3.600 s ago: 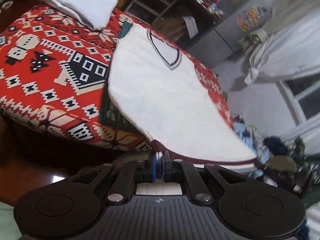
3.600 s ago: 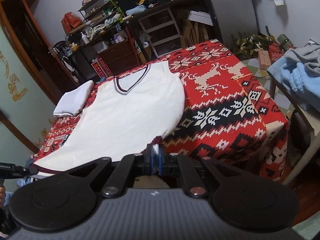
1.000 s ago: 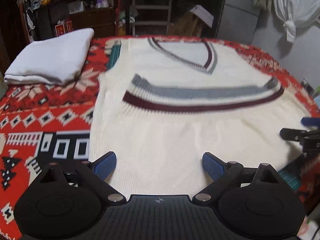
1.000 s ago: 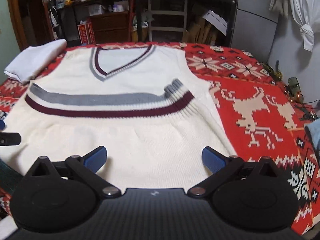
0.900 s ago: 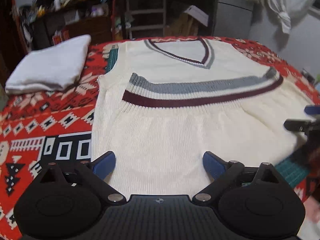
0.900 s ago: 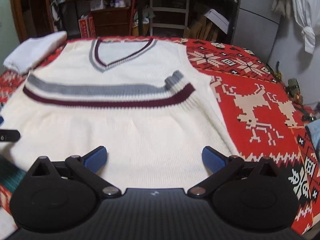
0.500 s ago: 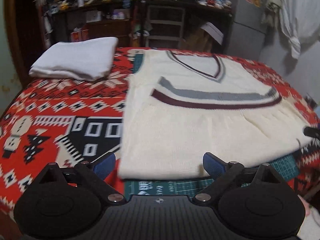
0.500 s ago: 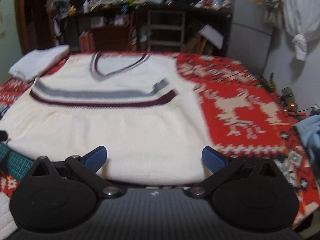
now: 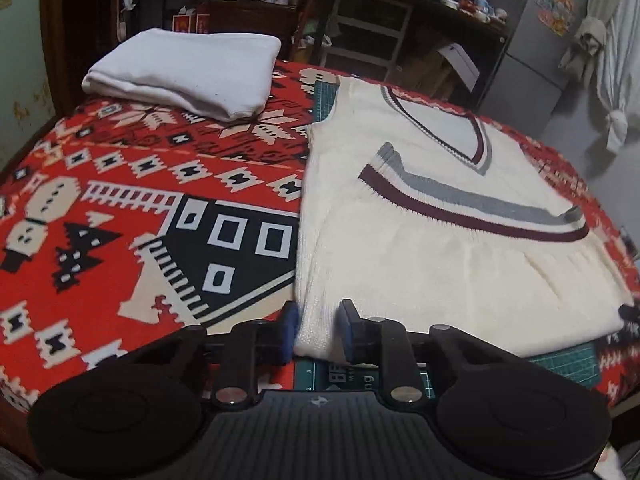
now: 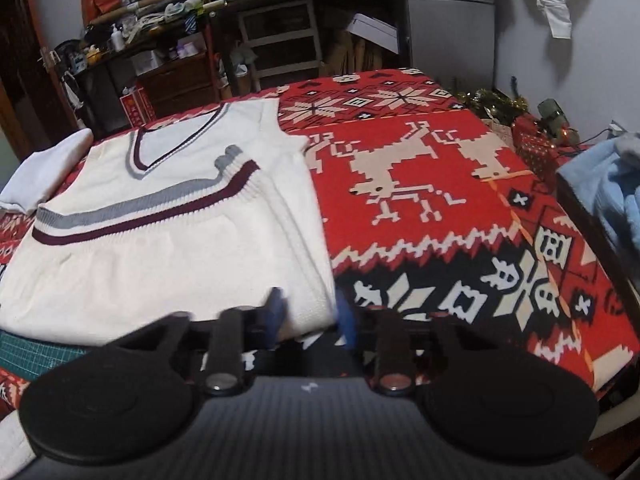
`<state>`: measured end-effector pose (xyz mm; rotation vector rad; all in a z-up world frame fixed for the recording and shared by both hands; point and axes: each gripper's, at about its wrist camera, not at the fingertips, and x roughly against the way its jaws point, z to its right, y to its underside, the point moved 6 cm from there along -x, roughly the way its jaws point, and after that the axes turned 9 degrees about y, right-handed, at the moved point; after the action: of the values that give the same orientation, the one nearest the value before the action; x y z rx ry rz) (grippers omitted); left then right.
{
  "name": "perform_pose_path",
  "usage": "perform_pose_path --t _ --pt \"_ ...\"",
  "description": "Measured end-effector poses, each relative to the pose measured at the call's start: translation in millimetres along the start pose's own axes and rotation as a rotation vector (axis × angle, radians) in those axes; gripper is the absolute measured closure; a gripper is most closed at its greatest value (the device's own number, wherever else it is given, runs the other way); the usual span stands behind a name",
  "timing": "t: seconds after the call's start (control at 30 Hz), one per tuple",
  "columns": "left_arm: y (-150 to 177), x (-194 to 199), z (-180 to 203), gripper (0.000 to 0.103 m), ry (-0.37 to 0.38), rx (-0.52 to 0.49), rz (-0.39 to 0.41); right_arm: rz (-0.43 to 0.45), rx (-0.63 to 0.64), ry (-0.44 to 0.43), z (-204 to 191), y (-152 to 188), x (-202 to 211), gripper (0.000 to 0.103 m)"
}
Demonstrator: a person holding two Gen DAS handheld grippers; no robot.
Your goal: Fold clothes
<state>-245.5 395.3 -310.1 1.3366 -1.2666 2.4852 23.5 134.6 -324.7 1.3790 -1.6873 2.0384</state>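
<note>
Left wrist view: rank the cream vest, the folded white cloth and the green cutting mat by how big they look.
1. cream vest
2. folded white cloth
3. green cutting mat, though it is mostly hidden under the vest, so only its visible part ranks last.

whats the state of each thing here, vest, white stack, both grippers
vest: folded once, striped hem brought up below the v-neck, lying flat on the patterned cloth
white garment: folded, set at the far corner
left gripper: part open, fingers either side of the vest's near left corner
right gripper: part open, fingers either side of the near right corner
</note>
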Motion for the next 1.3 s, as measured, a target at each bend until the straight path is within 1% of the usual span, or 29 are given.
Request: perform_pose_path --t 0.03,0.2,0.3,0.37,0.47,0.5,0.53,0.57,0.6,0.63,0.7,0.77,0.8,0.83,0.87,0.9,0.93,0.97,1.03,1.13,1.2,1.23,1.3 --pt "0.1 2.7 0.1 0.096 -0.001 -0.005 0.0 -0.002 -0.001 0.0 -0.8 -0.6 0.5 0.087" --pt "2.5 20.0 0.7 0.096 -0.003 -0.032 -0.003 0.001 0.001 -0.008 -3.0 -1.1 16.2 0.09" --pt "14.7 37.9 -1.8 0.096 0.016 -0.027 -0.015 -0.012 0.002 -0.024 -0.7 3.7 33.7 0.091" --pt "23.2 48.8 -4.0 0.096 0.025 -0.02 -0.022 -0.022 -0.012 -0.039 4.0 12.1 47.6 0.091" --pt "31.3 56.7 -8.6 0.096 0.008 -0.006 -0.011 -0.042 -0.023 -0.052 12.0 32.2 64.8 0.09" --pt "34.1 59.4 -10.2 0.094 0.002 -0.001 -0.007 -0.051 -0.03 -0.055 15.1 40.2 67.9 0.09" --pt "36.8 62.0 -11.7 0.087 -0.004 0.004 -0.003 -0.055 -0.037 -0.052 18.2 46.7 70.3 0.09" --pt "39.5 64.7 -13.3 0.081 -0.01 0.009 0.001 -0.056 -0.042 -0.043 21.2 51.7 71.9 0.088" --pt "42.2 67.3 -14.8 0.071 -0.016 0.014 0.004 -0.057 -0.047 -0.035 24.1 56.8 73.5 0.088" --pt "44.9 70.0 -16.3 0.068 -0.022 0.019 0.008 -0.053 -0.056 -0.027 27.5 59.5 75.4 0.078" --pt "37.7 76.5 -16.6 0.068 -0.034 0.011 0.035 -0.024 -0.072 -0.015 34.0 55.3 81.7 0.077" --pt "22.0 81.9 -12.1 0.069 -0.047 -0.022 0.078 0.014 -0.033 0.005 33.0 43.4 86.8 0.077" --pt "13.6 80.9 -7.1 0.069 -0.031 -0.041 0.093 0.038 0.001 0.01 29.2 35.0 89.2 0.077" --pt "5.8 77.5 -0.7 0.073 -0.004 -0.058 0.098 0.061 0.034 0.003 22.8 26.5 90.7 0.077" --pt "-1.3 72.7 6.4 0.074 0.025 -0.074 0.101 0.08 0.064 -0.011 15.2 18.6 91.5 0.077" --pt "-7.2 65.3 14.5 0.079 0.055 -0.087 0.097 0.091 0.093 -0.026 6.1 11.8 89.2 0.077" --pt "-12.4 57.2 22.5 0.084 0.085 -0.098 0.092 0.094 0.12 -0.042 -4.4 6.0 84.2 0.078" --pt "-15.6 47.2 29.6 0.086 0.108 -0.105 0.081 0.098 0.146 -0.058 -14.8 0.3 79.3 0.081" --pt "-19.0 26.0 40.4 0.092 0.135 -0.117 0.05 0.098 0.191 -0.085 -35.0 -9.4 66.7 0.082" --pt "-23.2 -4.2 42.1 0.094 0.135 -0.113 0.006 0.061 0.21 -0.104 -60.3 -17.0 36.2 0.083" --pt "-25.8 -19.1 38.6 0.094 0.131 -0.1 -0.013 0.034 0.206 -0.111 -70.5 -20.0 14.8 0.088" --pt "-27.3 -21.6 35.9 0.094 0.13 -0.094 -0.011 0.023 0.206 -0.102 -72.3 -20.9 4.6 0.094" --pt "-30.4 -26.6 30.7 0.095 0.128 -0.083 -0.006 0.002 0.199 -0.078 -71.8 -22.9 -13.3 0.095"
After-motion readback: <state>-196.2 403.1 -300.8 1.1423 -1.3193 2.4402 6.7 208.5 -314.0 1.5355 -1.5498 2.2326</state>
